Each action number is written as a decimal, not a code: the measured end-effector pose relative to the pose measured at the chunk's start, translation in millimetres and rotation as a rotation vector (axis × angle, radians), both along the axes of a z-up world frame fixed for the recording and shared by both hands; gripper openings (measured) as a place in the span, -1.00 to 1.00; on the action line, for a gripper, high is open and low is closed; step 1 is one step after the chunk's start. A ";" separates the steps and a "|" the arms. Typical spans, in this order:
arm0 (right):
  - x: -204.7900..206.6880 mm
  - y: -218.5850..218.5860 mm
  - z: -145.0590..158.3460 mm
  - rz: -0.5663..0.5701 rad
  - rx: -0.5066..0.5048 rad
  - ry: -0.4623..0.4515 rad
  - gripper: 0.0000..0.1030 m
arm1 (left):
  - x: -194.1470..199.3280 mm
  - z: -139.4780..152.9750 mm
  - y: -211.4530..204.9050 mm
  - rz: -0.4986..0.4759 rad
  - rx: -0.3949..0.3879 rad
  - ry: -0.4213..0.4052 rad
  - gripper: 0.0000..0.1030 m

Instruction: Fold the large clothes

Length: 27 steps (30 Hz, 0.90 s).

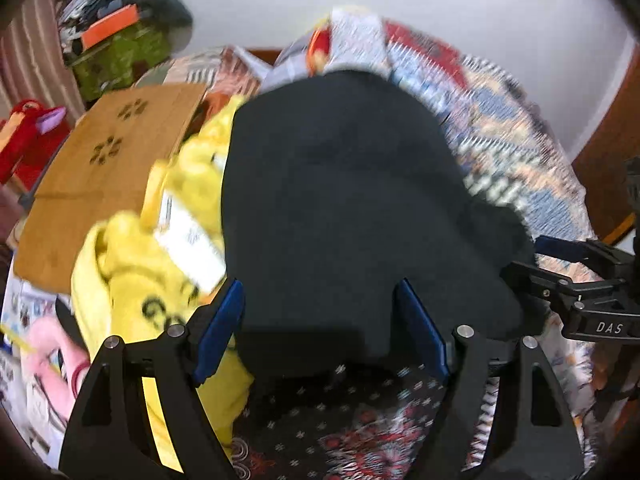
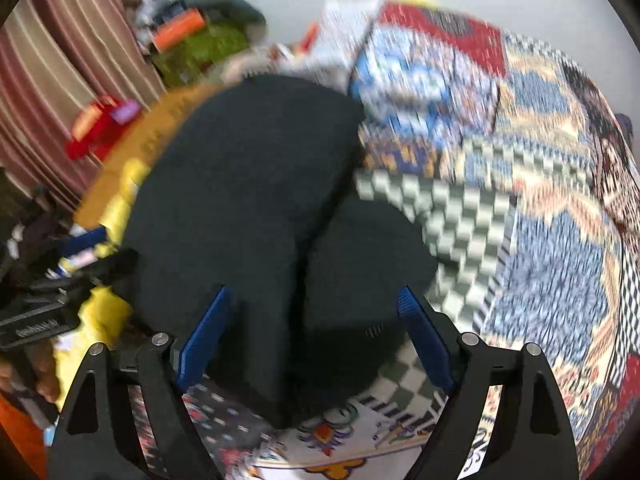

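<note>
Black garment [image 1: 352, 208] lay folded on the patterned bedspread [image 2: 540, 208] beside a yellow garment [image 1: 132, 272] | left tongs [image 1: 320, 328] wide, empty | right tongs [image 2: 316, 320] wide, empty | risk: tongs hovering close could snag a flap, undoing the fold

Yellow clothes [image 1: 132, 280] crowding left side

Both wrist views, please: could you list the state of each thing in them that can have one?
Black garment: lying folded on the patterned bedspread, not gripped.
Yellow garment: crumpled, unfolded, beside the black one.
Cardboard sheet: lying flat.
Left gripper: open, nothing between its pads.
Right gripper: open, above the black garment, holding nothing.
</note>
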State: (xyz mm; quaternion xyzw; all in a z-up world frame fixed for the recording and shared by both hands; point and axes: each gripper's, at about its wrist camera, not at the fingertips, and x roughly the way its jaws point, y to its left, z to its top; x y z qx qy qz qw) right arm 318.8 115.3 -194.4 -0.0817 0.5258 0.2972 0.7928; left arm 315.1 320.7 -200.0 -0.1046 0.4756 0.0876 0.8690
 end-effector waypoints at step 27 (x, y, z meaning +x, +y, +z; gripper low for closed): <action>-171.8 -114.7 248.2 -0.026 0.358 -0.551 0.62 | -212.3 250.0 -118.5 -0.036 0.168 -0.566 0.53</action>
